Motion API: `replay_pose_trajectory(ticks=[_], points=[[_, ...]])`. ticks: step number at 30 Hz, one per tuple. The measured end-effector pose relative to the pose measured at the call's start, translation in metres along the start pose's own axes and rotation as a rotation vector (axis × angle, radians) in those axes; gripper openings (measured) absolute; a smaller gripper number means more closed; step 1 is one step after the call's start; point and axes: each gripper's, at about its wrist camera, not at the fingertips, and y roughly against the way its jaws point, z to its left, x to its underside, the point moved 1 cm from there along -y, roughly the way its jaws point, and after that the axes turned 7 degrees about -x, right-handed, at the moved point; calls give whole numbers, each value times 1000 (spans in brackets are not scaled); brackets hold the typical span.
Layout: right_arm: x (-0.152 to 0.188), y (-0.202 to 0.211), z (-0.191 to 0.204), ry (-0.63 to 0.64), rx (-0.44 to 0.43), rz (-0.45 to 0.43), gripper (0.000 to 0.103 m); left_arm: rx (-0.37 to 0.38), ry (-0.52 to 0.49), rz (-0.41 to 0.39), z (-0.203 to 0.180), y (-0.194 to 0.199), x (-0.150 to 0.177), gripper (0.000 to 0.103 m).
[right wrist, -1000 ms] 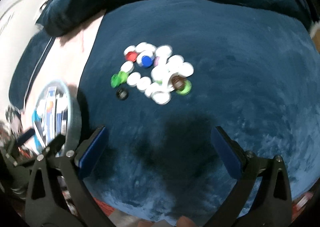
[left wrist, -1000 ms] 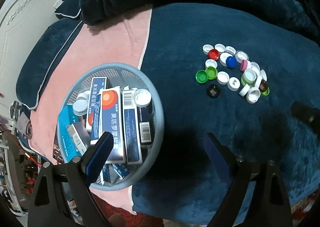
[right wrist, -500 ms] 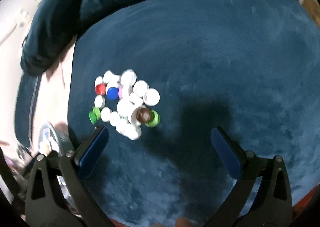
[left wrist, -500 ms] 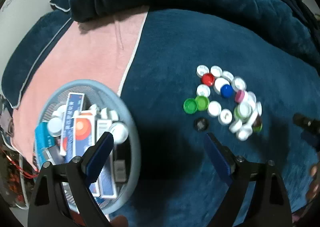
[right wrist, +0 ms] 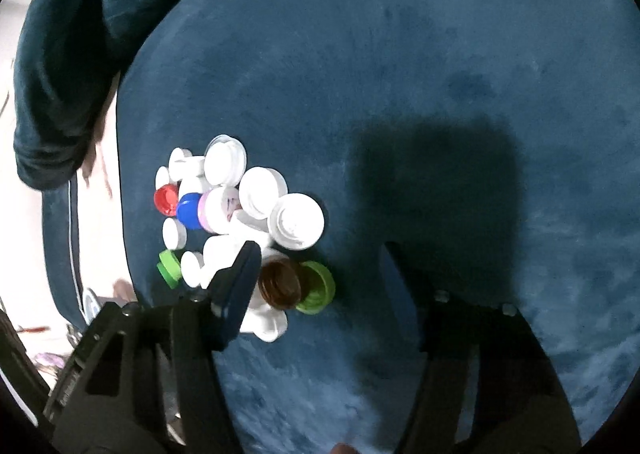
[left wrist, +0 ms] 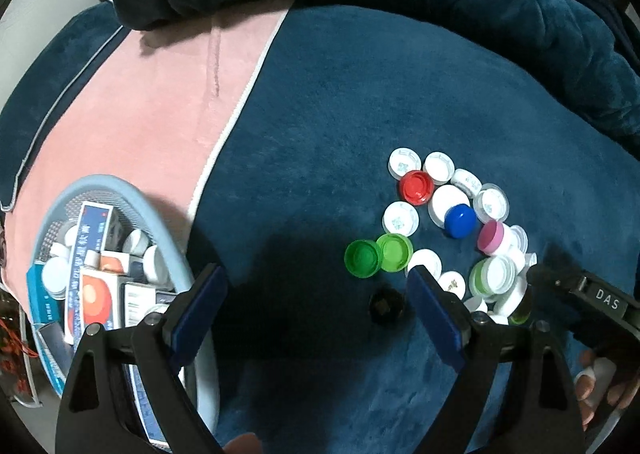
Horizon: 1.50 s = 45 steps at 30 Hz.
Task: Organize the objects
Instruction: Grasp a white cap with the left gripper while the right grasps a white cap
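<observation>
Both grippers point steeply down, right gripper [right wrist: 316,290] closing over caps [right wrist: 240,205].

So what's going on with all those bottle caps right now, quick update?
Left gripper open, empty, above the blanket. Right gripper closing over the brown cap, nothing gripped yet. Caps crowded tight; neighbours may get nudged.

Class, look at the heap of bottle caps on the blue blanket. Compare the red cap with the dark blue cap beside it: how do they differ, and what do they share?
The red cap lies open side up, showing its hollow; the dark blue cap lies closed top up, domed and smooth. The red cap rests on the blanket; the dark blue cap overlaps a white cap. Both are round, plastic and similar in size.
</observation>
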Motion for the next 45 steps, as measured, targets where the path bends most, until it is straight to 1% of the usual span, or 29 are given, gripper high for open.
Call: replay_pose_trajectory(ticks=[2, 7, 8, 9, 10, 11, 12, 17, 21, 23, 26, 27, 28, 29, 30, 31, 32, 33, 37, 39, 41, 45], points=[[-2, -1, 0, -16, -11, -30, 61, 5, 3, -5, -2, -2, -2, 93], [-4, -8, -1, -35, -21, -49, 60, 4, -5, -10, -5, -7, -3, 93], [-5, -9, -1, -29, -24, -50, 51, 6, -3, -7, -4, -9, -4, 93], [-4, -10, 0, -21, -20, -42, 33, 10, 5, -1, -3, -11, -4, 93], [-3, -12, 0, -14, -20, -31, 24, 14, 12, 3, -1, -12, -5, 93], [-3, -13, -2, -12, -26, -30, 20, 18, 19, 7, -1, -13, -6, 93], [-2, -13, -2, -12, -29, -30, 19, 23, 27, 9, 0, -14, -7, 93], [-1, -1, -6, -18, -28, -49, 19, 58, 59, 22, 0, -21, -14, 93], [-1, -2, -5, -23, -45, -39, 20, 78, 83, 41, -1, -31, -19, 93], [0, -4, 2, 2, -33, -44, 21, 82, 88, 49, -3, -34, -19, 93], [0, -8, 14, 65, 32, -51, 21, 74, 83, 56, -6, -39, -19, 93], [0, -10, 18, 83, 39, -52, 22, 73, 84, 59, -7, -40, -19, 93], [1, -13, 22, 100, 47, -48, 23, 73, 85, 62, -7, -42, -18, 93], [2, -17, 26, 115, 69, -43, 28, 74, 83, 64, -7, -43, -17, 93], [3, -19, 29, 125, 75, -42, 37, 73, 81, 64, -8, -43, -16, 93], [5, -20, 32, 135, 68, -39, 42, 72, 80, 64, -8, -44, -16, 93], [7, -22, 36, 147, 58, -30, 54, 72, 80, 65, -8, -45, -16, 93], [7, -23, 38, 154, 63, -32, 56, 73, 83, 65, -6, -46, -16, 93], [6, -19, 42, 167, 87, -56, 56, 73, 88, 62, -2, -47, -14, 93], [5, -19, 39, 170, 130, -65, 56, 73, 94, 63, 0, -47, -13, 93], [4, -21, 34, 160, 155, -67, 56, 73, 99, 65, 2, -48, -13, 93], [2, -22, 29, 139, 158, -70, 55, 72, 105, 68, 4, -47, -13, 93]])
